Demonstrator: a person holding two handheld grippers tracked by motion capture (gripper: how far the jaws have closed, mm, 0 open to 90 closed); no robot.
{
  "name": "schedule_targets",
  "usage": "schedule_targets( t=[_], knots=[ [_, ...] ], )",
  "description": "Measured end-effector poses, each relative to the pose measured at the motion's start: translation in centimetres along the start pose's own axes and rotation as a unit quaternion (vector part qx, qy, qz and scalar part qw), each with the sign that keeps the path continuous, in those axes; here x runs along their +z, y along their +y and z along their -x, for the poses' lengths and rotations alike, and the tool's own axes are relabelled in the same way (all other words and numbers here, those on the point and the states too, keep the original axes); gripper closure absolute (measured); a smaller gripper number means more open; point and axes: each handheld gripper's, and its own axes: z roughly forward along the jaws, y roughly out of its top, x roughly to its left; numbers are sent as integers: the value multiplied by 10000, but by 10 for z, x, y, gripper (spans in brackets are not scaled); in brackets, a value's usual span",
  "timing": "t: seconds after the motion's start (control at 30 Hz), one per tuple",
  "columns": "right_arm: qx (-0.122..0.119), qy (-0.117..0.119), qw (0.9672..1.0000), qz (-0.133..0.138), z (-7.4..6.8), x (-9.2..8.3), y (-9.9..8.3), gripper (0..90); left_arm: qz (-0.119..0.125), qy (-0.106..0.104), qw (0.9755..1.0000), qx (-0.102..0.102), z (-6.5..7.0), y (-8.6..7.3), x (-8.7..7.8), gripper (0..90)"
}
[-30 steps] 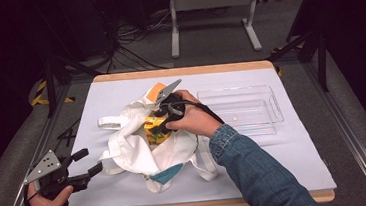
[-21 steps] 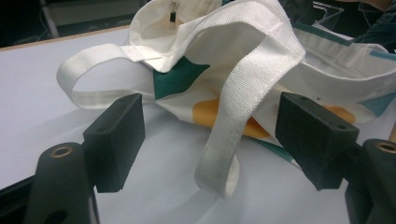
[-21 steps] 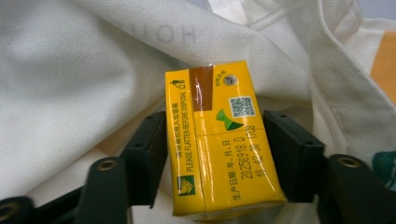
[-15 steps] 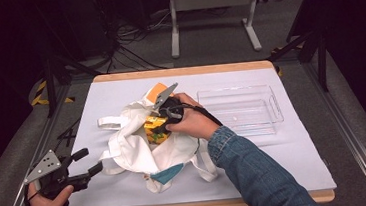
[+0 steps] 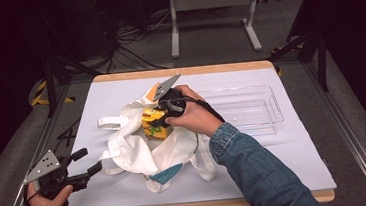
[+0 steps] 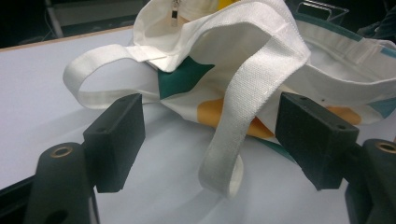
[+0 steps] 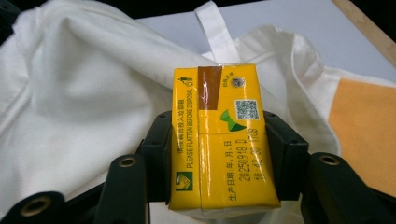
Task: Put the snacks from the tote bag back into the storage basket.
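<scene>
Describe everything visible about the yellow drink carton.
The yellow drink carton is a small rectangular paperboard box, its face printed with "PLEASE FLATTEN BEFORE DISPOSAL", a date code, a QR code, a green logo, a brown strip and a foil straw hole near the top. It looks unopened and undented. The right gripper holds it, its jaws having just closed on the two narrow sides. In the high view it sits at the mouth of the white tote bag, beside the clear plastic tray.

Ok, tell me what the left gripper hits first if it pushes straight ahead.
Most likely the bag's white strap: it hangs between the open jaws of the left gripper, with the tote bag just behind. Depth is hard to judge.
</scene>
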Motion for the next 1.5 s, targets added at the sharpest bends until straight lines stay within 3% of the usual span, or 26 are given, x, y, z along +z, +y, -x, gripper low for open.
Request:
schedule_targets(
  t=[0.6, 0.77, 1.13, 1.5],
  knots=[
    [-142, -107, 9986, 507, -8, -54, 28, 516, 14, -12, 10000, -44, 0, 0, -1, 252],
    [-121, -140, 9980, 606, -7, -65, 29, 516, 6, -2, 10000, 30, 0, 0, -1, 252],
    [-83, -274, 9970, 713, -3, -90, 24, 516, 12, 0, 10000, -22, 0, 0, -1, 252],
    [2, -381, 9960, 811, 4, -131, 5, 517, -8, 18, 10000, 22, 0, 0, -1, 252]
  ],
)
